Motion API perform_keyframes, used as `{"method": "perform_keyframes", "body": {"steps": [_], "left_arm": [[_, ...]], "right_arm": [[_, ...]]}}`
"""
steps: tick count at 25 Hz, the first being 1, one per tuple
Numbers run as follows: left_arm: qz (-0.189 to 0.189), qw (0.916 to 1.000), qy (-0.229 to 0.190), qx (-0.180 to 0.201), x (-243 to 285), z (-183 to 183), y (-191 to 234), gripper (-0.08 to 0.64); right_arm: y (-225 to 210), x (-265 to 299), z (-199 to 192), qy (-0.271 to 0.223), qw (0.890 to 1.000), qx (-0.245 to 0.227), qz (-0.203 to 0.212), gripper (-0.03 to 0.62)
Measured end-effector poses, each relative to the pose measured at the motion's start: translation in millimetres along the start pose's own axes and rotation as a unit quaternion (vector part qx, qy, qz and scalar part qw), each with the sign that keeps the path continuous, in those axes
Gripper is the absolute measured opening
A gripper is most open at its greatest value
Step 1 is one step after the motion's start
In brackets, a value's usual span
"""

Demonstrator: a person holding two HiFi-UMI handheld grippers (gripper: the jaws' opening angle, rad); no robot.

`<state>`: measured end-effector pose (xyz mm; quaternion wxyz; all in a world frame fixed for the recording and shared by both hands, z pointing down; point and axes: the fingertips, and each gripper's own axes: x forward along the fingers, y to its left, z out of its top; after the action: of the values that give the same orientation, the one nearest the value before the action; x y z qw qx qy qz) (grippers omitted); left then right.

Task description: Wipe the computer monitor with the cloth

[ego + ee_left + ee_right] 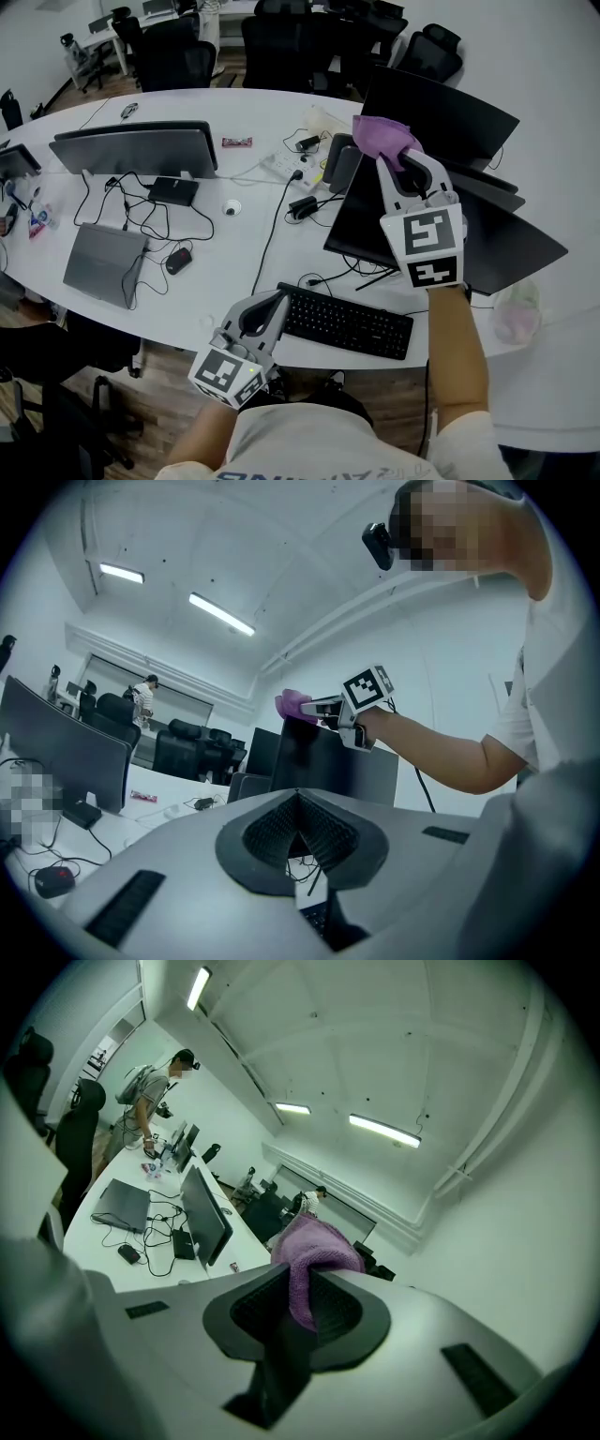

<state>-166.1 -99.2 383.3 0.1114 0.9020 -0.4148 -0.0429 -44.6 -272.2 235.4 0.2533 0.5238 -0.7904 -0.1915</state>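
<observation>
Right tongs [392,155] clamped on the purple cloth [380,136], which sits at the top edge of the dark monitor [361,220]. Left tongs [274,305] together, nothing between them, near the front edge of the white surface [225,262], just beside the keyboard [347,323].

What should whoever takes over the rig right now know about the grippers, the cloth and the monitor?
Right gripper: shut on the purple cloth, raised at the top edge of the dark monitor. Contact between them can't be confirmed.
Left gripper: shut, nothing between its jaws, held low by the keyboard.
Done: the cloth is gripped and up at the monitor.
Left: wipe the monitor's face. How much is already wiped can't be told.
</observation>
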Motion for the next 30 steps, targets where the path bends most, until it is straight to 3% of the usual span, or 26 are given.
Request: {"method": "perform_keyframes", "body": {"steps": [30], "left_arm": [[-0.070,0.9973,0.017,0.013,56,-3,-65,0.008]], "right_arm": [[-88,-68,-82,0.043,0.996,0.042,-0.072,0.067]]}}
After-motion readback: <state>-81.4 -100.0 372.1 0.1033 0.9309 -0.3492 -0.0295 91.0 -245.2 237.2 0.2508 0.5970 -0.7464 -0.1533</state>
